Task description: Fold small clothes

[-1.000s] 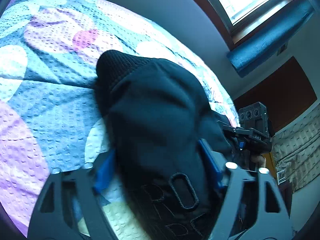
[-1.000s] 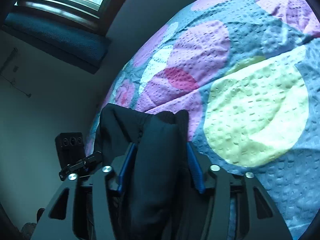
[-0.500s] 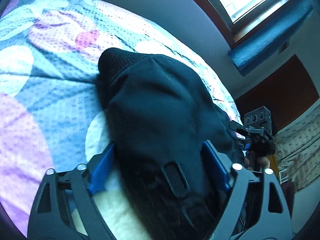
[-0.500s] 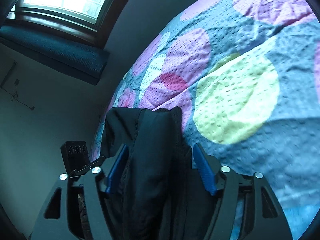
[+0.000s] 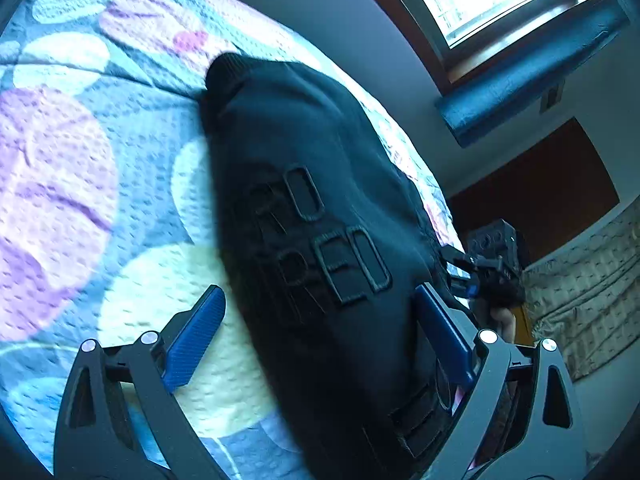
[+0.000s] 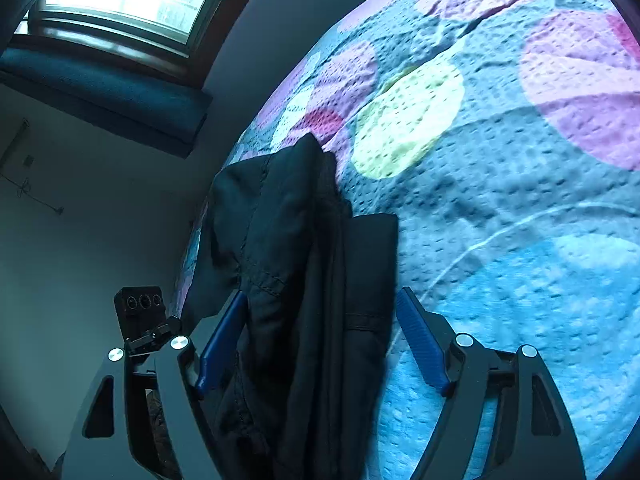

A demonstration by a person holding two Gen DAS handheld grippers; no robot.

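1. Nearest us, our left tongs [image 5: 318,340] and right tongs [image 6: 320,336] stand spread wide, released, the black garment [image 5: 320,216] lying loose between them
2. It rests bunched on the bedspread [image 5: 60,184]; soft and floppy, we'd judge, best pinched at hem or corners
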